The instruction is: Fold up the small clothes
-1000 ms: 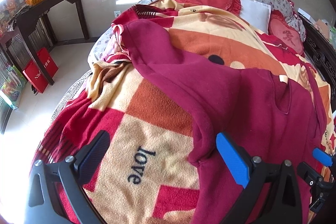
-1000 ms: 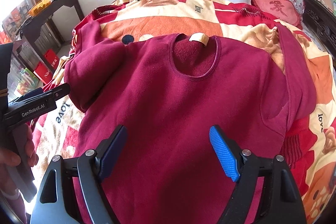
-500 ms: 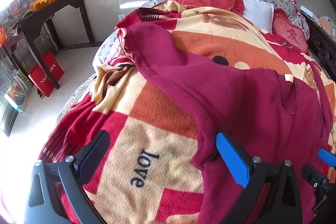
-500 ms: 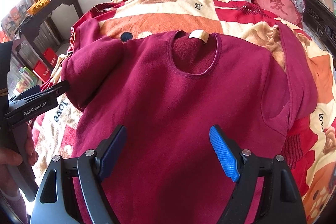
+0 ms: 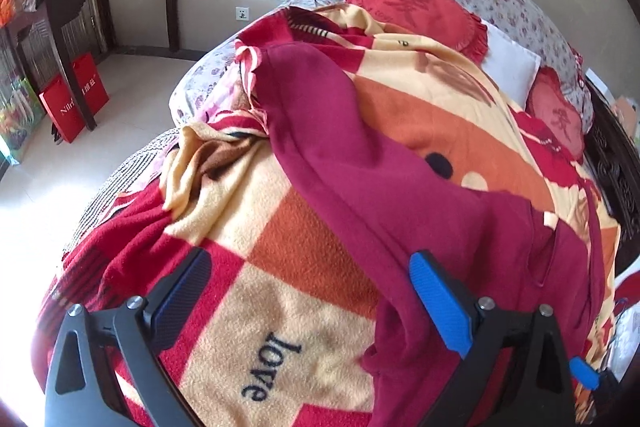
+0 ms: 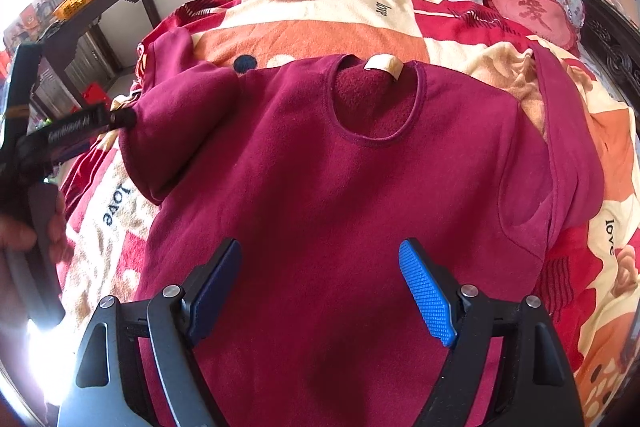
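- Your maroon sweater (image 6: 304, 187) lies flat on the bed's blanket (image 5: 248, 227), neckline away from you.
- Your left gripper (image 5: 308, 303) and right gripper (image 6: 320, 287) both stand wide, holding nothing.
- Risk: the thick fleece may bunch or slip if you pinch too little.

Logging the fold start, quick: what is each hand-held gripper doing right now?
Left hand-held gripper: open, holding nothing, over the blanket.
Right hand-held gripper: open, holding nothing, above the maroon sweater.
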Demonstrator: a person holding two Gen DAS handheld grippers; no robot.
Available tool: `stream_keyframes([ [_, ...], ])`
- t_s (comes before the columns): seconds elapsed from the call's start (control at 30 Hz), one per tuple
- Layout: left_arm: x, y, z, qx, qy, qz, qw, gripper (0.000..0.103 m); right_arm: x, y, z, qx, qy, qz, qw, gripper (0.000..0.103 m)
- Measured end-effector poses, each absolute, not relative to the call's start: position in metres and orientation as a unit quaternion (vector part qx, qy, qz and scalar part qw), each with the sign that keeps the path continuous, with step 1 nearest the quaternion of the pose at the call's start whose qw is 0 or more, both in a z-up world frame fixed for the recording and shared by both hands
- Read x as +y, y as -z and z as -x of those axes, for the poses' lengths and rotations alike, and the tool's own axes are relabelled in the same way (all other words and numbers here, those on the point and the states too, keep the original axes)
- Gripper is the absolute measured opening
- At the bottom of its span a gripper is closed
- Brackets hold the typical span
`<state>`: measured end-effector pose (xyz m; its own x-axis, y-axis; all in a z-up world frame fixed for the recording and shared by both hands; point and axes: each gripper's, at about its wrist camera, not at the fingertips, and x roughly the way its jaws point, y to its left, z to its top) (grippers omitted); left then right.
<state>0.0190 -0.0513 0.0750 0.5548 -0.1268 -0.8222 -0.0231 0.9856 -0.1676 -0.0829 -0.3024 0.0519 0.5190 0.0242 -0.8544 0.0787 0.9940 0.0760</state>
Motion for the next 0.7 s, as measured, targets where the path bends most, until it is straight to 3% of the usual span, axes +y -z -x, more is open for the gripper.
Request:
stream_keyframes([
  [0.37, -0.071, -0.064, 0.041, 0.515, 0.081, 0.113, 0.846, 0.100, -0.288, -0.077, 0.083, 0.478, 0.009, 0.005, 0.878, 0.065],
  [0.7, -0.074, -0.059, 0.061, 0.510, 0.090, 0.115, 0.847, 0.100, -0.300, -0.075, 0.080, 0.494, 0.034, -0.013, 0.869, 0.065],
])
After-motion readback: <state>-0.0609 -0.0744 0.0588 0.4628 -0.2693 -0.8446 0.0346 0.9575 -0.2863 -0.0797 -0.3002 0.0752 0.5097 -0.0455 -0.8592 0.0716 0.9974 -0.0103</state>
